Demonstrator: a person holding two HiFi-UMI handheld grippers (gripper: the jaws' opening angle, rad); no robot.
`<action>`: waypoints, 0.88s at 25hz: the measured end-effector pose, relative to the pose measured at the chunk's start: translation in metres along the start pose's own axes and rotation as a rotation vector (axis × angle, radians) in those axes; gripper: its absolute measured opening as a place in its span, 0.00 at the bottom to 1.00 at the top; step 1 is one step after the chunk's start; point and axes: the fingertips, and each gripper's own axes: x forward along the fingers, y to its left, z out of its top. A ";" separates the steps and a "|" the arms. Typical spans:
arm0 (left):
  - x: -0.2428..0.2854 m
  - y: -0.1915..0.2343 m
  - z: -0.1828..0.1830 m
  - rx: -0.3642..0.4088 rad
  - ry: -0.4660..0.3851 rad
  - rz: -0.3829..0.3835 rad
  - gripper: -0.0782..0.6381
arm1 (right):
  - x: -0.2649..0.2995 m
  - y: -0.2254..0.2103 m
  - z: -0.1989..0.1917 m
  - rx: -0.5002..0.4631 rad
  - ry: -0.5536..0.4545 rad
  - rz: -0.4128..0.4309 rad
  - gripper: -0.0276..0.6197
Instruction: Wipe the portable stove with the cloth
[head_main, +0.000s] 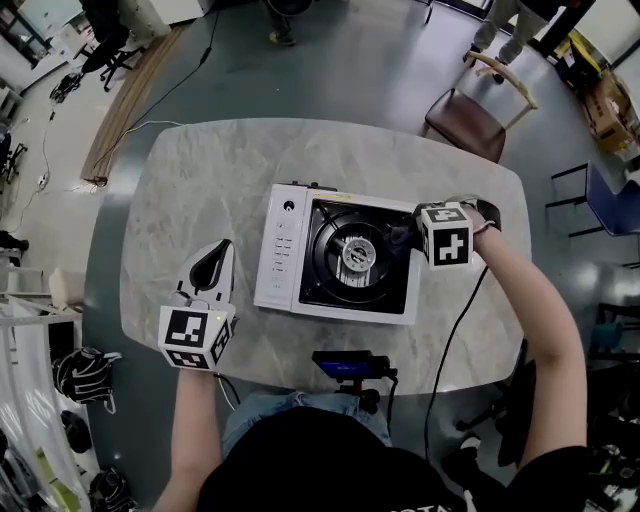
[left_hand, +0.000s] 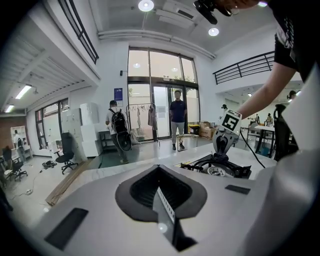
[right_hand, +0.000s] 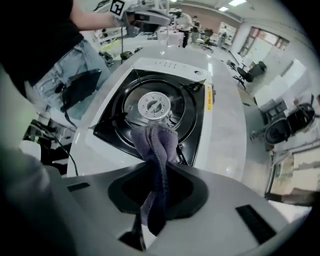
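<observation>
A white portable stove with a black burner well lies in the middle of the marble table. My right gripper hovers over the well's right side, shut on a grey-purple cloth. The cloth hangs from the jaws down onto the black pan by the round burner. My left gripper rests on the table left of the stove, shut with nothing in it. In the left gripper view its jaws meet, and the stove and right gripper appear ahead.
A black device on a mount sits at the table's near edge with a cable trailing right. A brown chair stands beyond the far right corner. Two people stand by glass doors far off.
</observation>
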 end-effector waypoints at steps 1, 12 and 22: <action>-0.001 0.002 0.000 0.000 -0.001 0.006 0.13 | 0.001 -0.001 -0.001 -0.066 0.015 -0.012 0.15; -0.010 0.007 0.005 -0.001 -0.024 0.022 0.13 | -0.010 -0.005 -0.001 -0.233 0.011 -0.082 0.15; -0.008 0.005 0.014 -0.005 -0.067 -0.009 0.13 | -0.055 -0.017 0.032 0.499 -0.346 0.005 0.15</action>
